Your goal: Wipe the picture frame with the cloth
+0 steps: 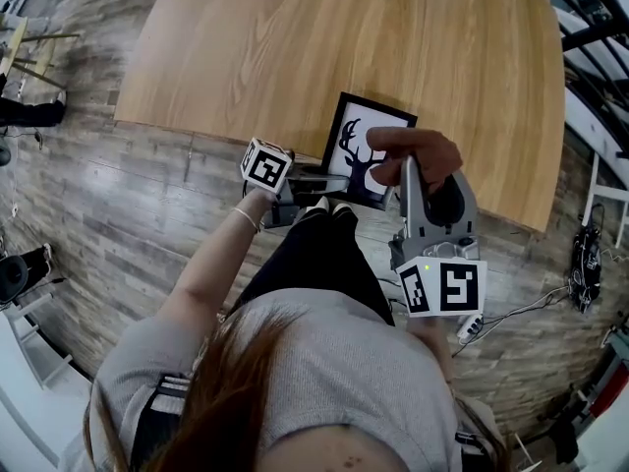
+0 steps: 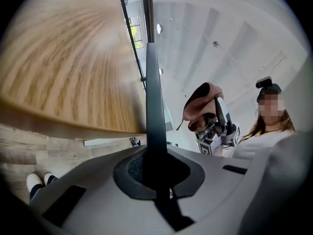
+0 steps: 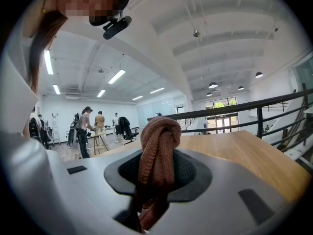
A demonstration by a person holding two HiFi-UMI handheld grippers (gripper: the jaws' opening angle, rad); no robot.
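The black picture frame point(image 1: 366, 150), holding a deer silhouette, stands lifted at the near edge of the wooden table point(image 1: 295, 47). My left gripper point(image 1: 329, 180) comes in level from the left and is shut on the frame's lower left edge. In the left gripper view the frame point(image 2: 154, 111) appears edge-on as a thin dark blade rising from between the pads. My right gripper point(image 1: 415, 170) points at the frame's right side, shut on a bunched brown cloth point(image 1: 413, 148). The cloth point(image 3: 157, 151) bulges out above the jaws, close to the frame's glass; whether it touches I cannot tell.
The table point(image 3: 244, 151) stretches away ahead. The person's shoes point(image 1: 329, 207) are below the frame on the plank floor. Cables and a power strip point(image 1: 472, 324) lie on the floor at right. A dark railing point(image 3: 254, 112) and several distant people point(image 3: 85, 126) are behind.
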